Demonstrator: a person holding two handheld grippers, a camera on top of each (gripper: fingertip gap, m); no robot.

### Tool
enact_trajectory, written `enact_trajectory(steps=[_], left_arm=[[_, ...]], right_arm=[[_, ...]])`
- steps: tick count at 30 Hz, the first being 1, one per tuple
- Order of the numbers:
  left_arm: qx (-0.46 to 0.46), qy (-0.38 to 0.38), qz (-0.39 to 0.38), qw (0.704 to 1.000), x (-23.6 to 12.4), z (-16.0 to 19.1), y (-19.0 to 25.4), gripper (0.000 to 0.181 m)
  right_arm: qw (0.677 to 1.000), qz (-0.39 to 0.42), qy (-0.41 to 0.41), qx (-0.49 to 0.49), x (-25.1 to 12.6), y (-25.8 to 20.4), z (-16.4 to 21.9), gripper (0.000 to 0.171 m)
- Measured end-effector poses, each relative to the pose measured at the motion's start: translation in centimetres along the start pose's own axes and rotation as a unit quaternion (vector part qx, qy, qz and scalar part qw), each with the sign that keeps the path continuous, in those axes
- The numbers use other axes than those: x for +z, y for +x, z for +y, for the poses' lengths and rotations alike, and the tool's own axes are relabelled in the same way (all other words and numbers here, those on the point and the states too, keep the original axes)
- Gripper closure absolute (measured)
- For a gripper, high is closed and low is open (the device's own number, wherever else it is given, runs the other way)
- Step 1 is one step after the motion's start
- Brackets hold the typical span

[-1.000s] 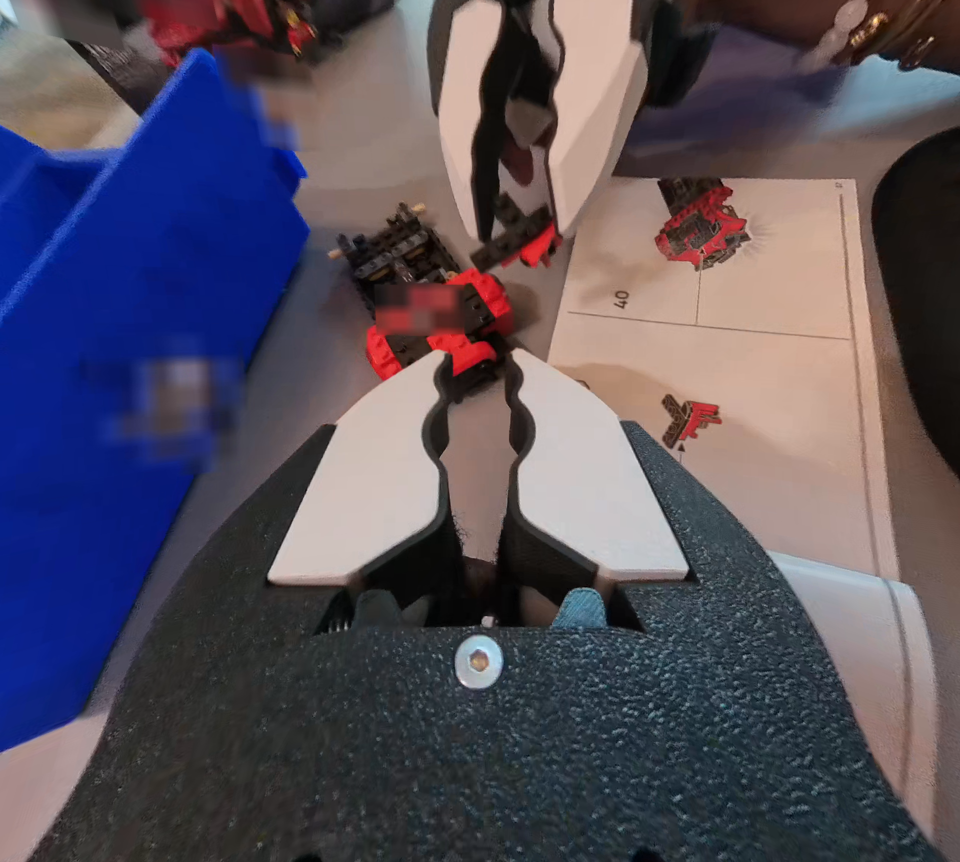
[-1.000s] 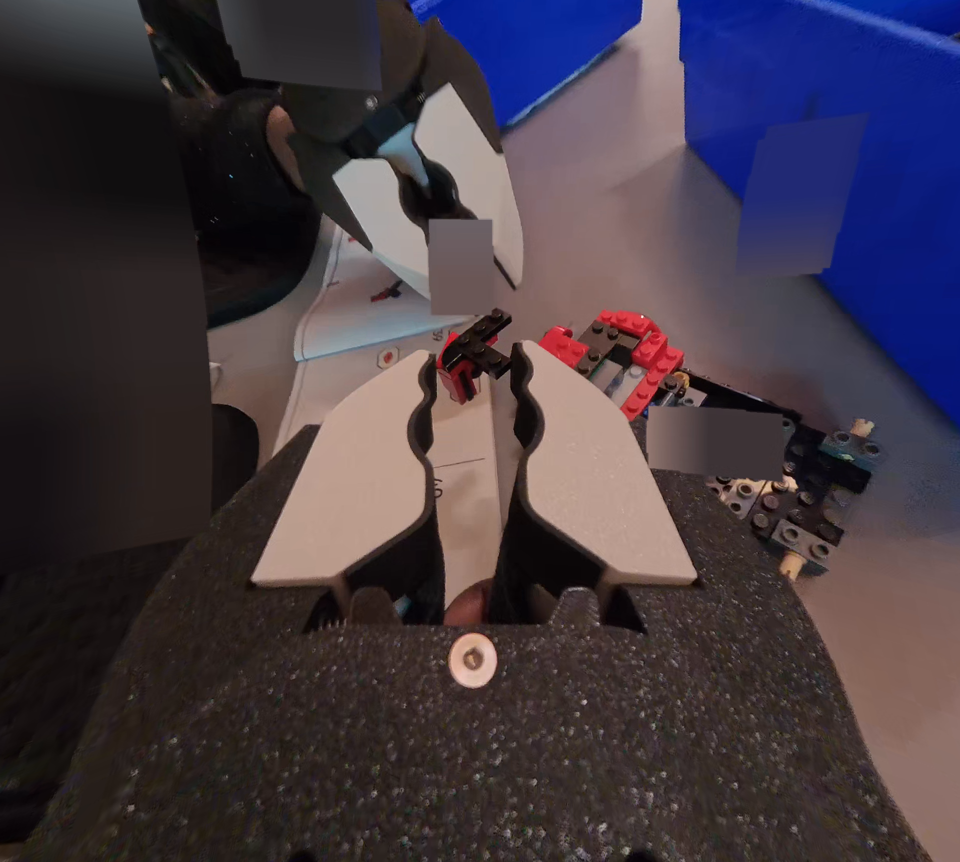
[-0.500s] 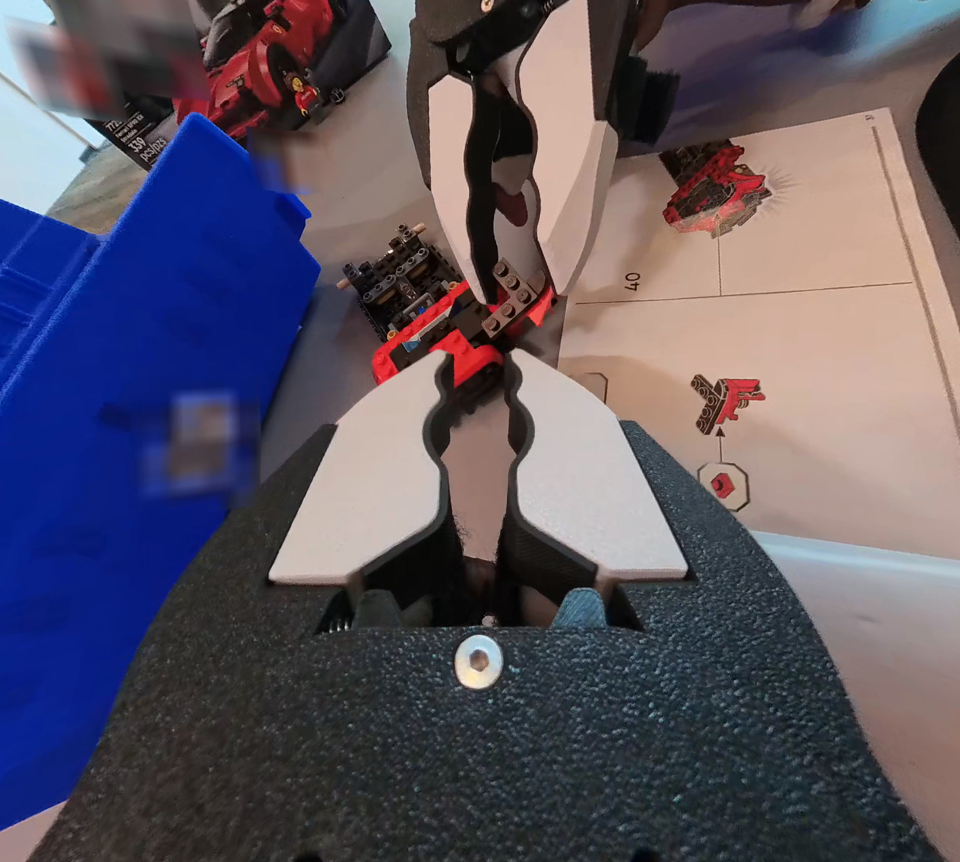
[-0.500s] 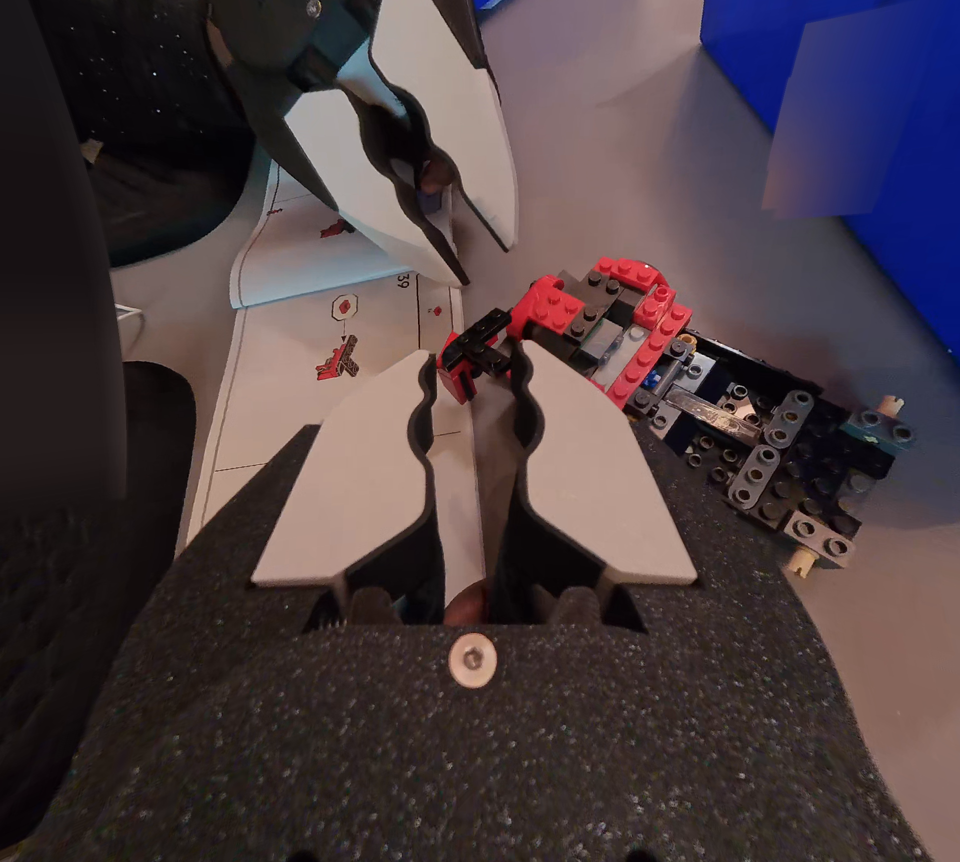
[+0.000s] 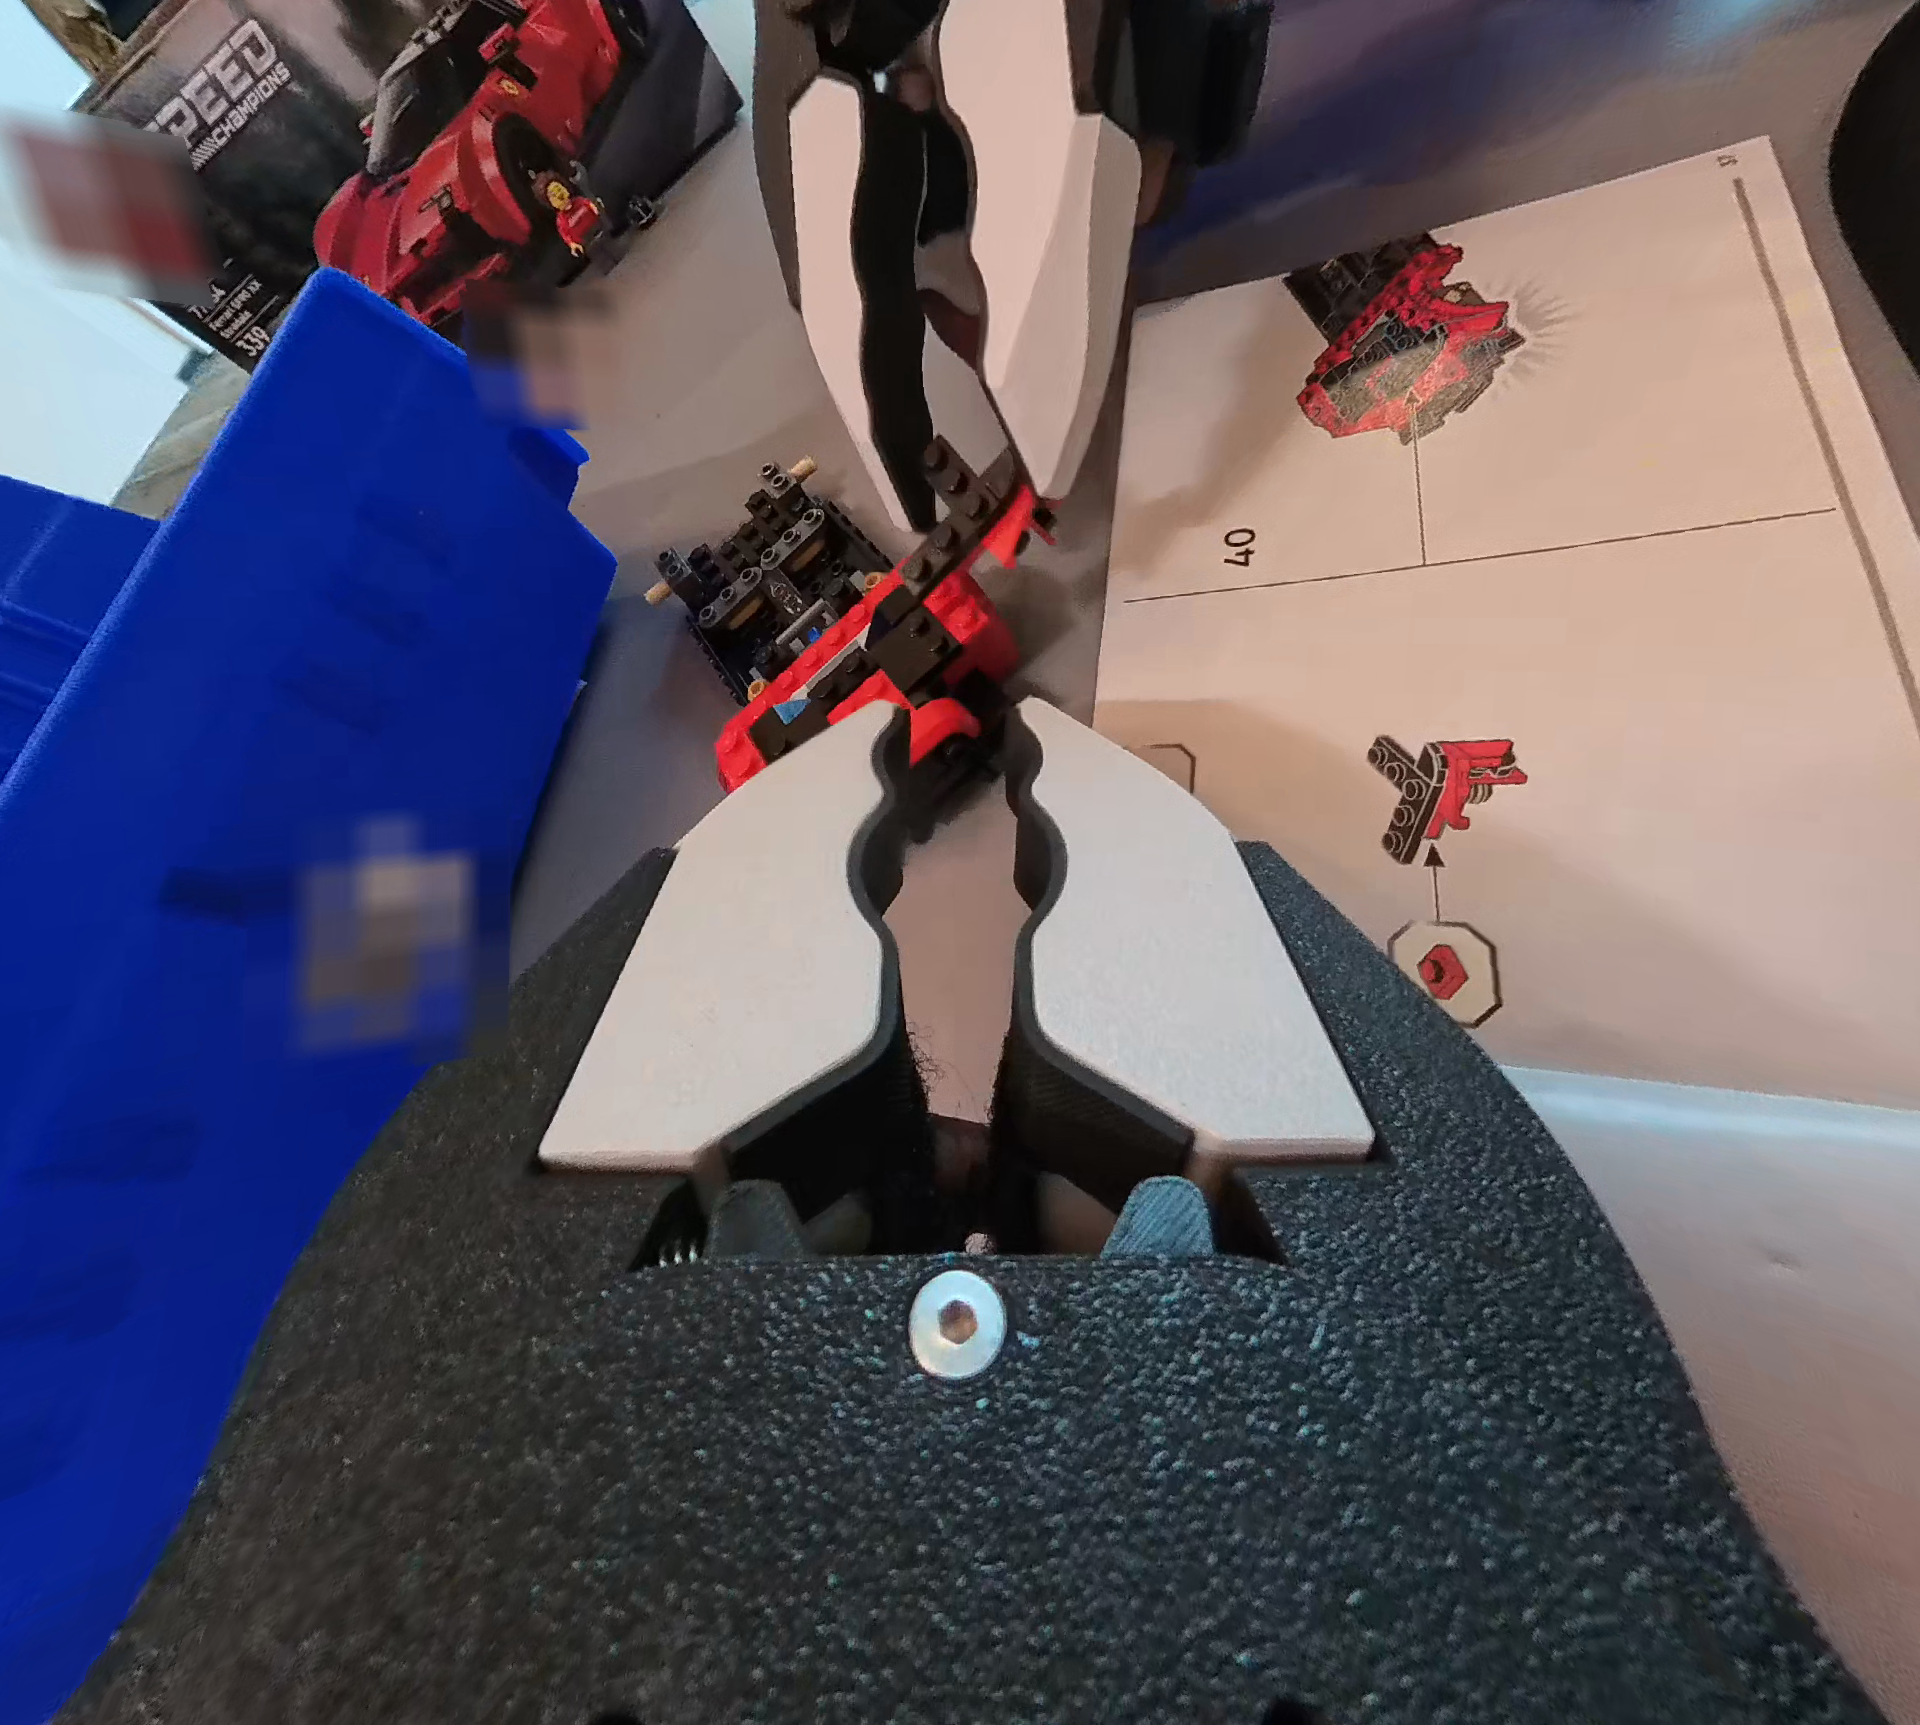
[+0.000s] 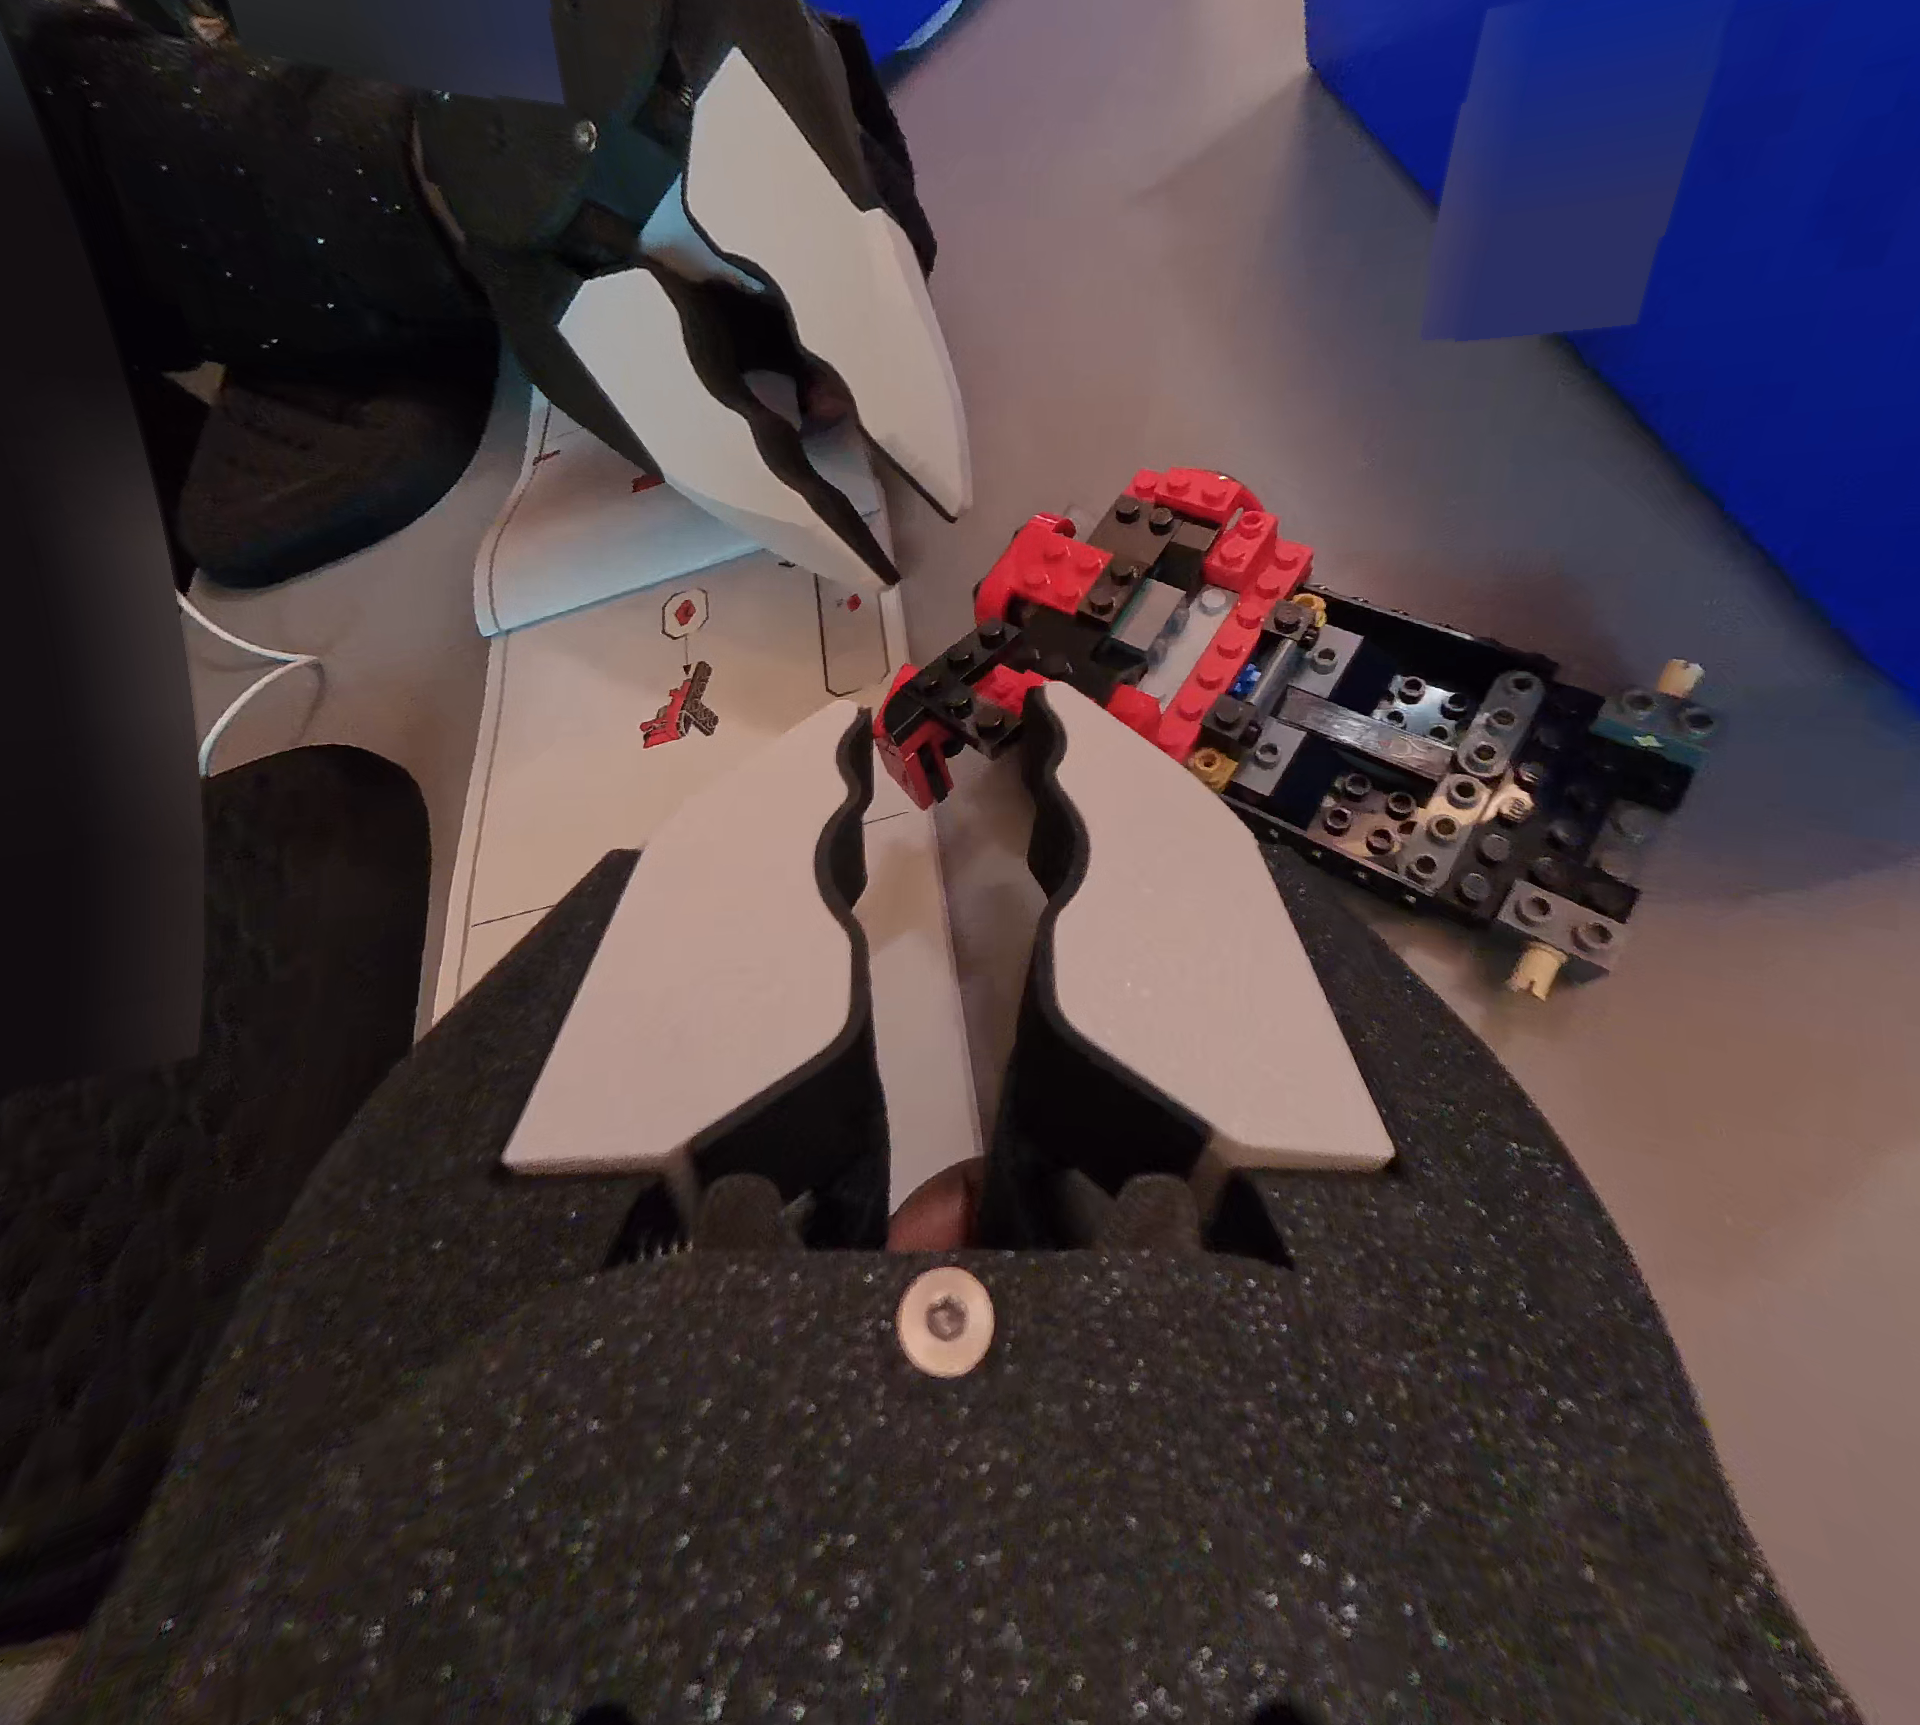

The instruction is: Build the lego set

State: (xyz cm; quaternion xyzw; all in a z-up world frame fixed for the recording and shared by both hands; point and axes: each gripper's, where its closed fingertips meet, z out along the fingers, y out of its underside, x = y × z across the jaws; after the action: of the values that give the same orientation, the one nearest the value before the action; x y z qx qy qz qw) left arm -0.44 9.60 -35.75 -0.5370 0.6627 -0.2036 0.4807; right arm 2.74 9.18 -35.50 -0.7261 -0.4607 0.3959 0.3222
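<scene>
The half-built car (image 5: 831, 636), a black chassis with a red front, lies on the grey table; it also shows in the right wrist view (image 6: 1299, 709). My right gripper (image 6: 951, 719) is shut on a small black-and-red sub-assembly (image 6: 935, 709). The sub-assembly's black arm touches the car's red front corner. In the left wrist view the right gripper (image 5: 977, 491) comes down from above with the sub-assembly (image 5: 961, 491). My left gripper (image 5: 956, 730) is narrowly open and empty, its tips just short of the car's front. It also shows in the right wrist view (image 6: 920, 548), hovering over the booklet's edge.
The open instruction booklet (image 5: 1507, 636) lies right of the car. Blue bins (image 5: 260, 740) stand close on the car's other side, also seen in the right wrist view (image 6: 1714, 221). The set's box (image 5: 416, 65) stands behind. A dark cloth (image 6: 312, 844) and a white cable (image 6: 249, 678) lie near the booklet. One gripper's finger ends stand about 4 cm off the other's.
My right gripper has carried the sub-assembly from beside the booklet onto the car's red front. My left gripper has stayed at the car's front, with its view tilted up.
</scene>
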Motion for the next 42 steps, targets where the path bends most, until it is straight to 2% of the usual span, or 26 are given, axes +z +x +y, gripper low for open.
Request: enact_trajectory(steps=[4,16,22,27,30,36,42], left_arm=[[0.014,-0.006,0.002,1.0,0.1,0.1,0.3,0.165],[0.014,0.004,0.0,1.0,0.1,-0.2,0.3,0.165],[-0.043,0.054,0.008,0.998,-0.5,-1.7,0.0,0.162],[-0.084,0.073,0.018,0.994,-0.8,-2.6,0.1,0.17],[-0.076,0.05,0.009,0.996,-0.6,-1.9,0.0,0.17],[-0.078,0.053,0.015,0.995,-0.8,-1.8,-0.1,0.173],[-0.078,-0.014,-0.005,0.997,-0.6,1.2,-1.2,0.17]], right_arm=[[1.0,-0.008,-0.016,-0.008,0.6,-0.1,0.7,0.144],[0.999,-0.031,0.016,-0.004,0.5,-0.7,-0.2,0.144],[0.998,-0.041,0.055,-0.009,0.1,-1.2,-1.5,0.143],[0.996,-0.035,0.077,-0.02,0.3,-1.3,-2.4,0.144],[0.996,-0.037,0.076,-0.024,0.4,-1.5,-2.5,0.144],[0.996,-0.035,0.075,-0.024,0.7,-1.4,-2.4,0.144],[0.997,-0.03,0.068,-0.022,0.8,-1.1,-2.1,0.144]])
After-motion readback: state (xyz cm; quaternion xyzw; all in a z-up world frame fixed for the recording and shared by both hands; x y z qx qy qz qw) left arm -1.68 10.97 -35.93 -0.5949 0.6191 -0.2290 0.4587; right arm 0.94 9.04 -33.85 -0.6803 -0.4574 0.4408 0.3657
